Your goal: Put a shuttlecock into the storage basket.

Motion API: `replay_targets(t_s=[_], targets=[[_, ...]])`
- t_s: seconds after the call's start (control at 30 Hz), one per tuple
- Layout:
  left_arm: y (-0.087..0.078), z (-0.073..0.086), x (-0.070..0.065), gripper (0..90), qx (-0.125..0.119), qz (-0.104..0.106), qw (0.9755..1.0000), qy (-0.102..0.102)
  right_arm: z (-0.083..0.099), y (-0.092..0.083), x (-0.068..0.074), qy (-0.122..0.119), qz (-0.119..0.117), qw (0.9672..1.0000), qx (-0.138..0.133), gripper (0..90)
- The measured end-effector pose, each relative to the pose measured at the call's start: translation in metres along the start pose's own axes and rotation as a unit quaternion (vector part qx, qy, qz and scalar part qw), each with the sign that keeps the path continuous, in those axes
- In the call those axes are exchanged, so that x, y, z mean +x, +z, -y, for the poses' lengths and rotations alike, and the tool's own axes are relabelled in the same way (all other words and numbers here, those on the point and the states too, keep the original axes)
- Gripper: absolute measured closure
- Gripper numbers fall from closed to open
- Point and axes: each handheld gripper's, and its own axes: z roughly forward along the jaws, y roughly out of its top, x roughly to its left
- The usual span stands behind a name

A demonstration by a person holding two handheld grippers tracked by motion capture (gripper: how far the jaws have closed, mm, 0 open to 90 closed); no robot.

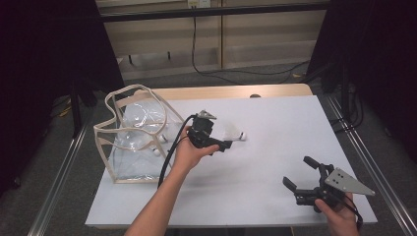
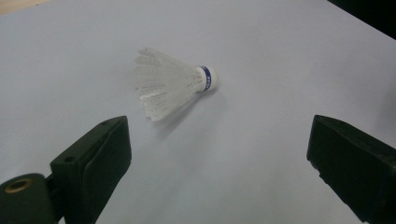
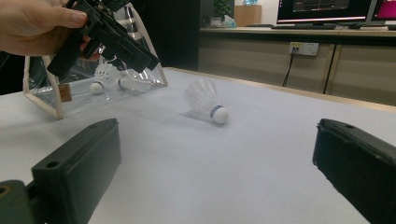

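Shuttlecock (image 2: pixel 173 86) lies on the table (image 1: pixel 275 147), just ahead of the wide-spread left gripper (image 2: pixel 219 154), untouched.

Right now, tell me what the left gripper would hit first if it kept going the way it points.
Most likely the white feathered shuttlecock lying on the pale table, just ahead of the open left gripper; nothing lies between them.

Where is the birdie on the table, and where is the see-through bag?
Shuttlecock (image 2: pixel 175 86), left gripper view, on its white feather skirt.
Clear bag (image 1: pixel 140 129), high view, on its transparent side wall.
Left gripper (image 1: pixel 227 145), high view, between its fingertips.
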Motion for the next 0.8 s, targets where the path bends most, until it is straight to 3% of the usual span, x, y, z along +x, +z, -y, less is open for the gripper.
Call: replay_targets(t_s=[0.8], targets=[[0.013,0.000,0.004,6.9,-0.011,0.001,0.9999,0.006,0.000,0.000,0.000,0.001,-0.001,1.0000,0.000,0.7]])
